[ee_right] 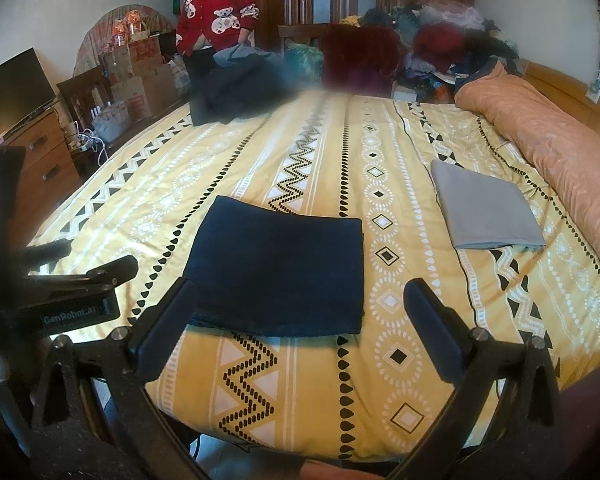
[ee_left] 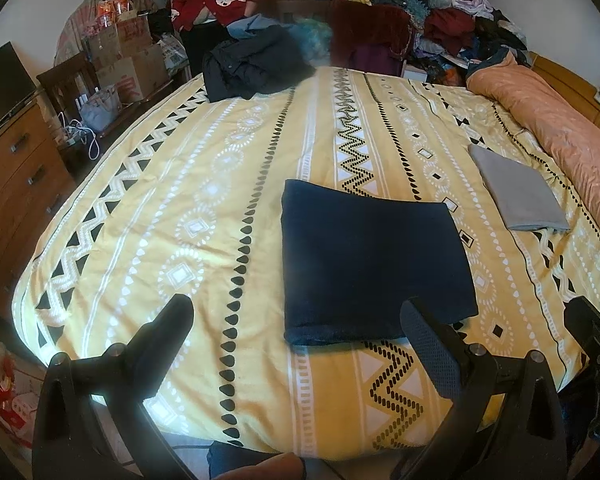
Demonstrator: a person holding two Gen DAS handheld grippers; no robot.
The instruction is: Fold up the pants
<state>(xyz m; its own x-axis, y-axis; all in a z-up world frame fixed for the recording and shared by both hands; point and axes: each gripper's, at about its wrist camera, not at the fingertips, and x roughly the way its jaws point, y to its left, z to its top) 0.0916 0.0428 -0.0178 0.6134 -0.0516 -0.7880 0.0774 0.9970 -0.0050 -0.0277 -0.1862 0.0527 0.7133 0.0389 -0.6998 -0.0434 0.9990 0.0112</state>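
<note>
Dark navy pants lie folded into a flat rectangle on the yellow patterned bedspread, near the bed's front edge; they also show in the right wrist view. My left gripper is open and empty, held above the bed just before the pants' near edge. My right gripper is open and empty, its fingers straddling the pants' near edge from above. The left gripper's body shows at the left of the right wrist view.
A folded grey garment lies to the right on the bed. A rolled orange quilt runs along the right side. Dark clothes lie at the far edge by a person in a red sweater. A dresser stands left.
</note>
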